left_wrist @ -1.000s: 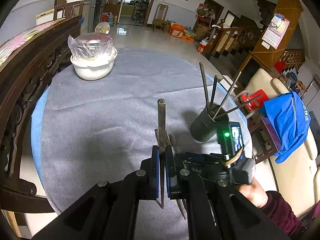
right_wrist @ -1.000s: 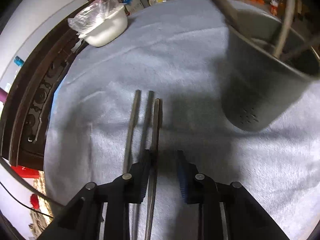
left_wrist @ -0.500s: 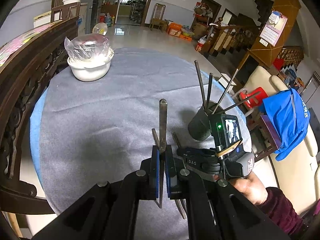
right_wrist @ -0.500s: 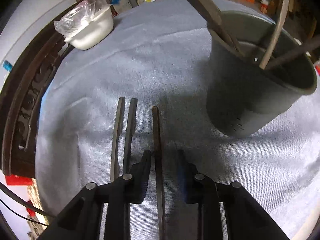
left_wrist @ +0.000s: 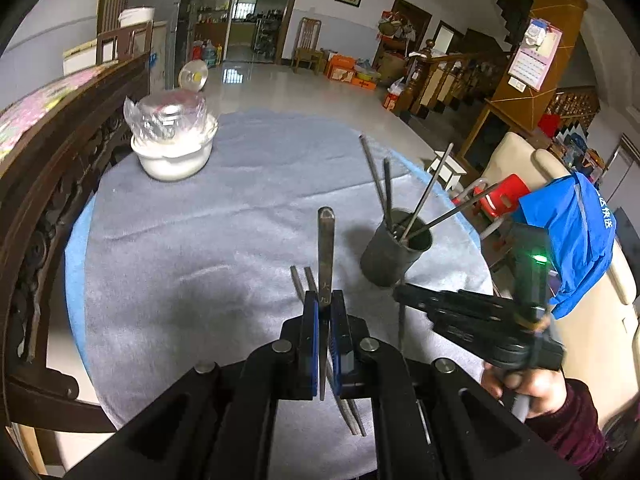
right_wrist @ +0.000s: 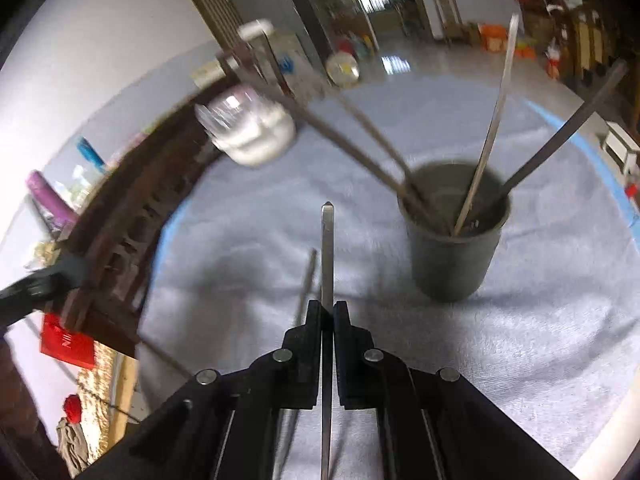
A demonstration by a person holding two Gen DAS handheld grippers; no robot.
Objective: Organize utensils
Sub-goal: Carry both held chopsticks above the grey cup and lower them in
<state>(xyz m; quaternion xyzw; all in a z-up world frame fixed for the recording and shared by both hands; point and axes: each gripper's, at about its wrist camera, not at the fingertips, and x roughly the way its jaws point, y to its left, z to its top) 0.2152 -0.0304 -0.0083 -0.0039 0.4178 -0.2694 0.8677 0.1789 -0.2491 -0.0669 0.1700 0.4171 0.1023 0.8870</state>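
Observation:
My left gripper (left_wrist: 324,300) is shut on a flat metal utensil handle (left_wrist: 325,248) that sticks up above the grey cloth. My right gripper (right_wrist: 327,309) is shut on another metal utensil (right_wrist: 327,256), lifted off the cloth; it also shows in the left wrist view (left_wrist: 404,292), just below the holder. The dark cylindrical holder (left_wrist: 394,254) (right_wrist: 454,248) stands upright with several metal utensils leaning in it. Two more utensils (left_wrist: 301,280) lie on the cloth under my left gripper.
A white bowl covered in plastic wrap (left_wrist: 173,146) (right_wrist: 252,132) stands at the far left of the round table (left_wrist: 160,220). A carved wooden bench (left_wrist: 48,152) runs along the left edge. Chairs and a blue jacket (left_wrist: 576,232) are past the right edge.
My right gripper has closed on one of the utensils on the cloth and lifted it, tilting up toward the holder. My left gripper keeps its utensil and has risen slightly.

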